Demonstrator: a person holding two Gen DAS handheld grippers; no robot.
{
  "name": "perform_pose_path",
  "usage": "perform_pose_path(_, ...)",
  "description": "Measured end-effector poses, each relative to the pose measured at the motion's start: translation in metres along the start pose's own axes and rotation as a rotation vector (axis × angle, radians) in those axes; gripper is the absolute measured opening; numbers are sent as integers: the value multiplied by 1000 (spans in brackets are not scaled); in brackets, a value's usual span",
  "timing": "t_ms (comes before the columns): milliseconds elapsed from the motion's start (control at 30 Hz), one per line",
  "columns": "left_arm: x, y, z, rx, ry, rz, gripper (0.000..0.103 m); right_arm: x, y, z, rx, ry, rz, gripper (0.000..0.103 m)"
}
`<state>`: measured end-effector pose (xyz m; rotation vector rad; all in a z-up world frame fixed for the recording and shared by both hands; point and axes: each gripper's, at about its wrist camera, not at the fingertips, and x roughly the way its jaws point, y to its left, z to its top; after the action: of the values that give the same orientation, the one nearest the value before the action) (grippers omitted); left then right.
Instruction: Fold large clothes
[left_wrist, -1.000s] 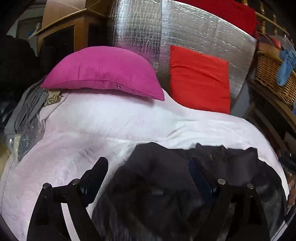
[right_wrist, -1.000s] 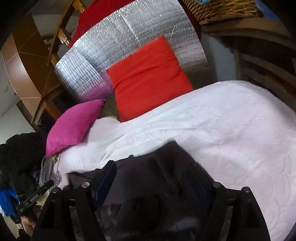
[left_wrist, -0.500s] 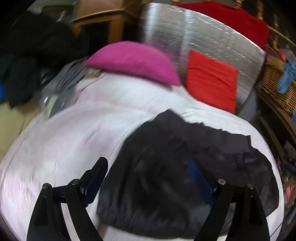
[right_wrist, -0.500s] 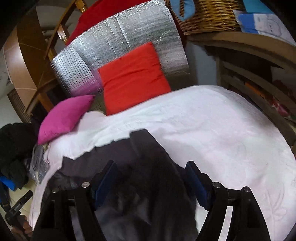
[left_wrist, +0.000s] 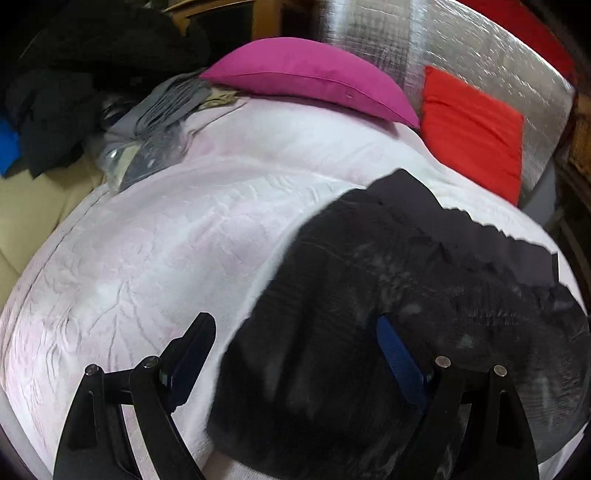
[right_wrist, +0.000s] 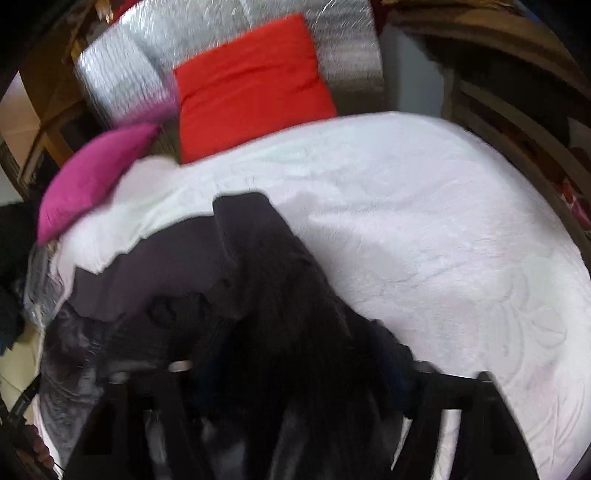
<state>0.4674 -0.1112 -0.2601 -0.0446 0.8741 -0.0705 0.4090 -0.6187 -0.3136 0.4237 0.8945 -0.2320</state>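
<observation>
My left tongs (left_wrist: 295, 354) gape released over the black garment (left_wrist: 388, 314) on the bed (left_wrist: 166, 240); right tongs (right_wrist: 291, 373) state indiscernible; I should flatten toward 12 o'clock before folding.

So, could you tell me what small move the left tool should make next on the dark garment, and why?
Probably ease the left tool forward and down to the dark garment's near-left edge and pinch it. Its fingers are spread wide and grip nothing, while the garment lies rumpled on the pale blanket, its lighter lining showing at the far side, not yet folded.
</observation>
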Motion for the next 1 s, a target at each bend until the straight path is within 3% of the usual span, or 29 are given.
perform_pose_path(100,5,-11,0,32,-22,11,89,3,16,0,-87,-10,-68,22)
perform_pose_path(167,8,-16,-1,44,-35,29,89,-5,26,0,-130,-46,-117,18)
perform_pose_path(333,19,-29,-1,67,-60,37,89,-11,30,-5,-137,-123,-231,16)
perform_pose_path(533,22,-30,5,51,-46,16,89,13,10,-11,-40,-61,-238,17)
perform_pose_path(633,17,-29,5,59,-28,23,89,0,0,-10,36,-77,-153,22)
perform_pose_path(667,14,-28,5,64,-26,27,89,-4,-4,-10,65,-74,-121,29)
perform_pose_path(733,5,-28,4,80,-36,35,89,-18,-18,-14,159,-72,-32,50)
perform_pose_path(767,-2,-28,3,91,-49,38,89,-25,-22,-17,192,-88,4,71)
perform_pose_path(867,-21,-28,0,121,-92,48,89,-61,-27,-31,254,-197,53,74)
perform_pose_path(1000,-49,-30,-7,160,-146,40,89,-101,-21,-57,225,-243,105,74)
